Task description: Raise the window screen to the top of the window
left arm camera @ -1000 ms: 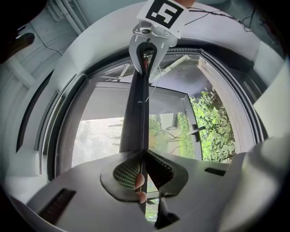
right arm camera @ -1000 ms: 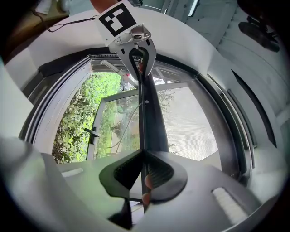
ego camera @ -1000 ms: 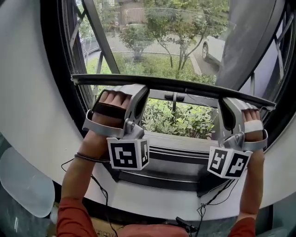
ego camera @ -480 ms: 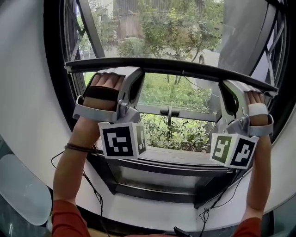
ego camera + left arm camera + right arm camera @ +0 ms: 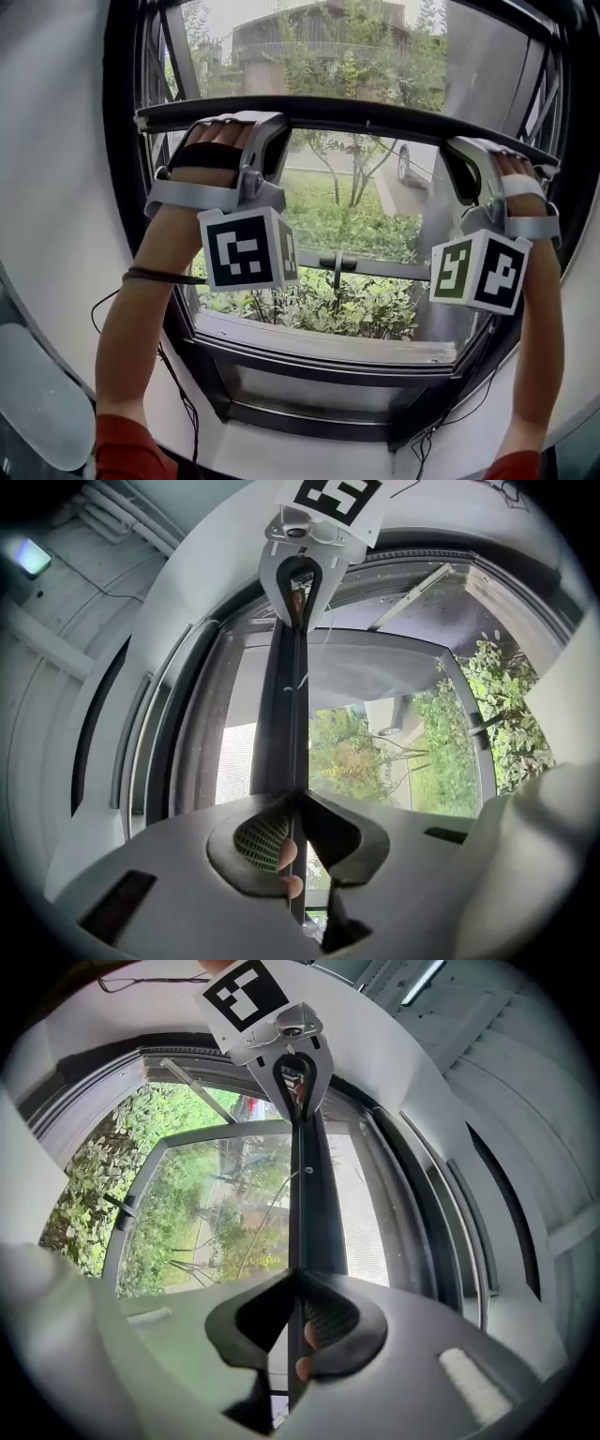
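- The window screen's dark bottom rail (image 5: 375,114) lies across the upper part of the window frame (image 5: 309,380). It is well above the frame's sill and near its top edge, so the lift looks mostly done.
- The left gripper (image 5: 267,127) is clamped on the rail near the frame's left side, and the right gripper (image 5: 466,155) is clamped on it near the frame's right side. In each gripper view the 2 jaws pinch the rail's thin edge.
- Handling: the rail looks slim, stiff and light. The mesh (image 5: 234,761) above it is probably soft and easy to tear, so the rail is the only place to hold.
- The 2 holds are well apart, toward the frame's sides, which should keep the rail level. An uneven push would likely jam it in the side tracks, and its smooth finish may slip.
- The head view alone shows both holds at once, the open gap under the rail and a handle (image 5: 336,262) lower in the frame.
- The gripper views alone show the jaw contact and the fine mesh beside the rail. No view shows clearly whether the rail has reached the frame's top.
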